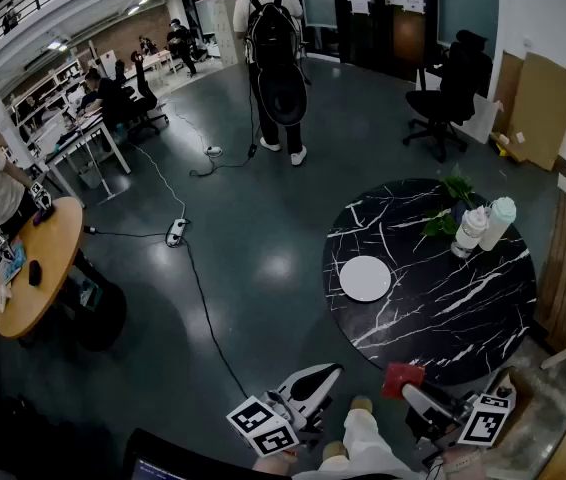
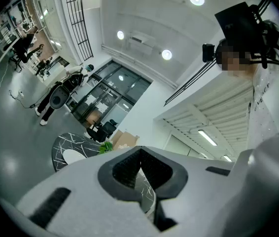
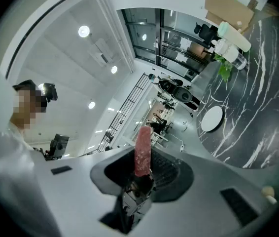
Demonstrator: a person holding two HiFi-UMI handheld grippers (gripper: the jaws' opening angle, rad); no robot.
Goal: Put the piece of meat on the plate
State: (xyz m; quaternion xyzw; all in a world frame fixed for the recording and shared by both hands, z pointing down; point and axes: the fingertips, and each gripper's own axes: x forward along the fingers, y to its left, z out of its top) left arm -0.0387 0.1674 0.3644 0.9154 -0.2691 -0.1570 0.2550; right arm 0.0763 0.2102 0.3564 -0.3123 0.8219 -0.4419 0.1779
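"Where was the piece of meat [image 3: 142, 152]?"
"In the right gripper [image 3: 142, 171], fingers clamped on it, apart from the plate [image 1: 365, 278] on the table [image 1: 463, 313]."
"The left gripper [image 2: 139, 154]?"
"Fingers closed, empty."

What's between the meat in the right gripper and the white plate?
Between meat and plate, only bare marbled tabletop; head view shows it.

Open office: desks [image 1: 85, 140], swivel chairs [image 1: 450, 93]

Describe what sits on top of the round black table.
A bare white plate, a white bottle, a mint-capped bottle and a green plant, whose base cannot be made out.
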